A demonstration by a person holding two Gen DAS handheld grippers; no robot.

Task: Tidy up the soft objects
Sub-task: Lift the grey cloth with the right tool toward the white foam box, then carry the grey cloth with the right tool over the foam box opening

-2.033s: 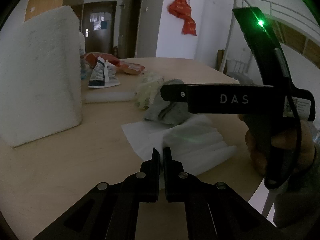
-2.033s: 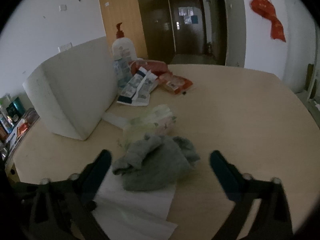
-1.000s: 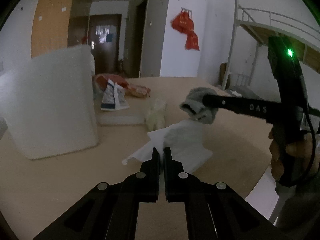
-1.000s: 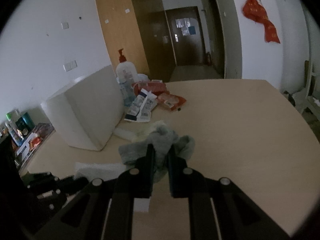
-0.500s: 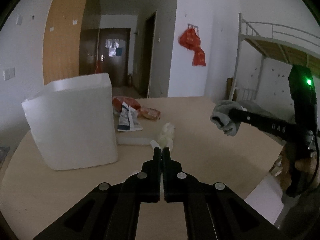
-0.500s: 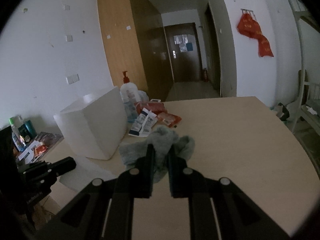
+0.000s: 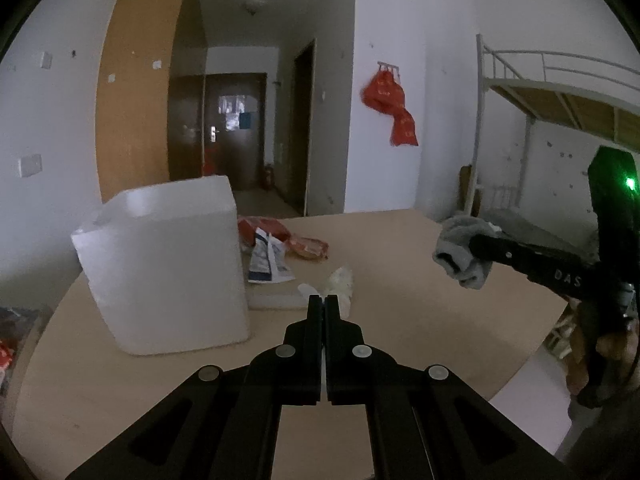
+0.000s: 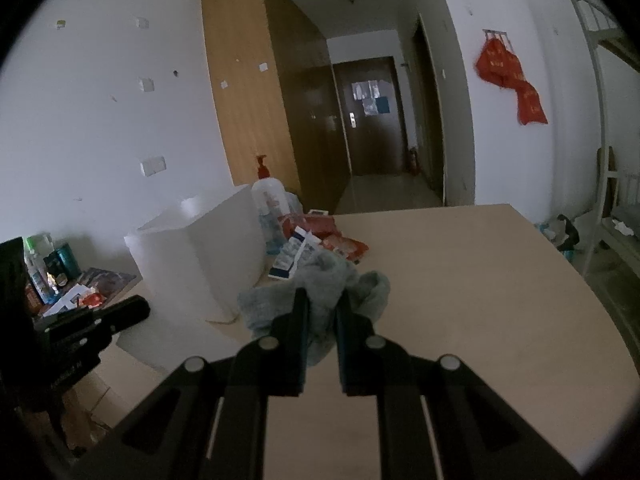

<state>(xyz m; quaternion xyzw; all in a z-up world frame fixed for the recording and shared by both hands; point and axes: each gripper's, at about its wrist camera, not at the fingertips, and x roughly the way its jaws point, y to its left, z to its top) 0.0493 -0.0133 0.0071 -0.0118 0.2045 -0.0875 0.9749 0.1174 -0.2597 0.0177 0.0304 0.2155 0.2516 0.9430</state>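
My right gripper [image 8: 321, 298] is shut on a grey cloth [image 8: 320, 280] and holds it in the air above the wooden table [image 8: 460, 280]. The cloth also shows in the left wrist view [image 7: 460, 252], hanging from the right gripper [image 7: 474, 240] at the right. My left gripper [image 7: 323, 300] is shut with a thin white sheet edge between its jaws, raised above the table [image 7: 380, 248]. A pale yellowish soft bundle [image 7: 340, 280] lies on the table beyond the left fingertips. A flat white foam pad [image 7: 276, 300] lies beside it.
A big white foam box [image 7: 168, 264] stands at the left of the table, also in the right wrist view [image 8: 200, 252]. Red snack packets [image 7: 288, 236], a blue-white pouch [image 7: 266, 264] and a pump bottle [image 8: 268, 196] lie behind it. A bunk bed frame [image 7: 540, 92] stands right.
My right gripper closed on the grey cloth and lifted it off the table. Both grippers rose and drew back from the table; the white sheet left the tabletop.
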